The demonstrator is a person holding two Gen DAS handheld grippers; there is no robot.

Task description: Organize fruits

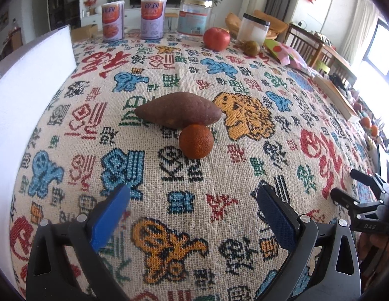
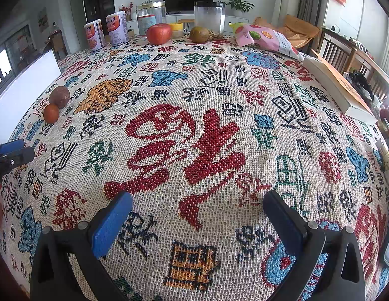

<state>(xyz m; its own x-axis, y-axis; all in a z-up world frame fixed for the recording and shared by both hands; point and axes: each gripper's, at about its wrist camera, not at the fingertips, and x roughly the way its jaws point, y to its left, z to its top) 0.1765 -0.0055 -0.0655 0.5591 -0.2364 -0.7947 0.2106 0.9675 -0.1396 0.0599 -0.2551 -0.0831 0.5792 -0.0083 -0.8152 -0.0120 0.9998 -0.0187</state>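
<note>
Fruit sorting looks barely begun: on the woven tablecloth [image 1: 219, 175] a sweet potato [image 1: 178, 110] and small orange [image 1: 196, 141] touch just ahead of the left gripper [image 1: 193, 198] — jaws spread, empty. An apple [image 2: 158, 33] and green fruit [image 2: 199, 34] wait far beyond the right gripper [image 2: 198, 207] (also spread, holding nothing).

The woven tablecloth [image 1: 194, 175] is showing a cream ground crowded with red, blue, green, black and orange characters. At its middle a dull brown sweet potato [image 1: 178, 109] is lying against a deep orange tangerine [image 1: 196, 141]. Near the far edge a red apple [image 1: 216, 39] is glowing beside a brownish-green fruit [image 1: 251, 47] (olive-toned). Both grippers are wearing blue pads [image 1: 110, 217] on black frames.
</note>
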